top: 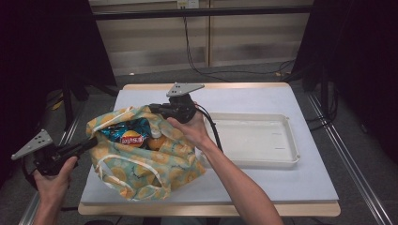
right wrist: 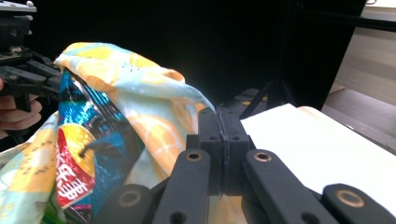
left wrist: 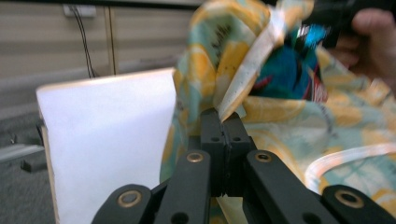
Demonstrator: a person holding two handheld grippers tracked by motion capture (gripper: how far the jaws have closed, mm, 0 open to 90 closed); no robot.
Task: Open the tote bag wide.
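i have the left gripper (left wrist: pixel 223 122) clamped on the rim of the fruit-print cloth bag (top: pixel 141 164) at the table's (top: pixel 291 183) near left, the right gripper (right wrist: pixel 223 122) pinching the opposite rim. i'm spreading the mouth; next, widen it to free the chip packet (top: pixel 126 136).

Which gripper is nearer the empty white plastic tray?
Right. The right gripper pinches the fruit-print cloth bag beside the white plastic tray; the left gripper grips the bag's far edge.

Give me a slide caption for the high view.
Two grippers, left gripper and right gripper, hold a fruit-print bag open beside a white tray.
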